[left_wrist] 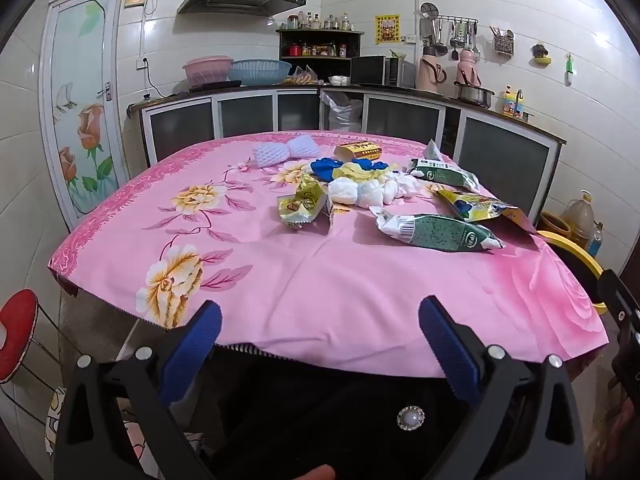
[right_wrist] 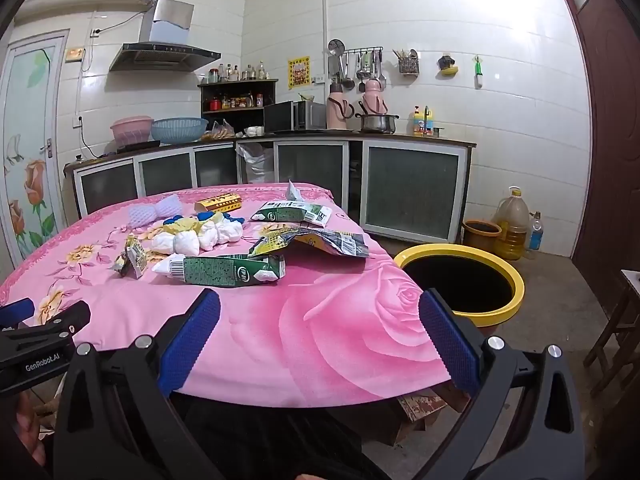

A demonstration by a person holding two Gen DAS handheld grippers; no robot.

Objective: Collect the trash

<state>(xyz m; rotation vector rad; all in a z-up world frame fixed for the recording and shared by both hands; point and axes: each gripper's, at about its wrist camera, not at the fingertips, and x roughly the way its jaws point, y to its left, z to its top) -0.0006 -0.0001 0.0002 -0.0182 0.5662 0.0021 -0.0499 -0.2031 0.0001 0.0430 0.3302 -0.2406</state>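
- Left claw (left_wrist: 320, 320) and right claw (right_wrist: 320, 312): both spread wide, holding nothing, hovering at the near edge of the pink floral-cloth surface (right_wrist: 312, 320).
- Trash: the flattened green-and-white carton (right_wrist: 224, 270), crumpled white tissue wads (right_wrist: 192, 242) and torn foil wrappers lie mid-surface, uncollected.
- Round yellow-rimmed black bin (right_wrist: 460, 280): on the floor, just beside the surface.
- Risk: flat, slippery cartons may slide from a pinch; loose cloth may snag; drops could miss the bin.

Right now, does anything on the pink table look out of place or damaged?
Yes. Crushed green cartons, torn yellow wrappers and crumpled white tissues lie scattered on the pink tablecloth. The yellow-rimmed bin stands beside the table.
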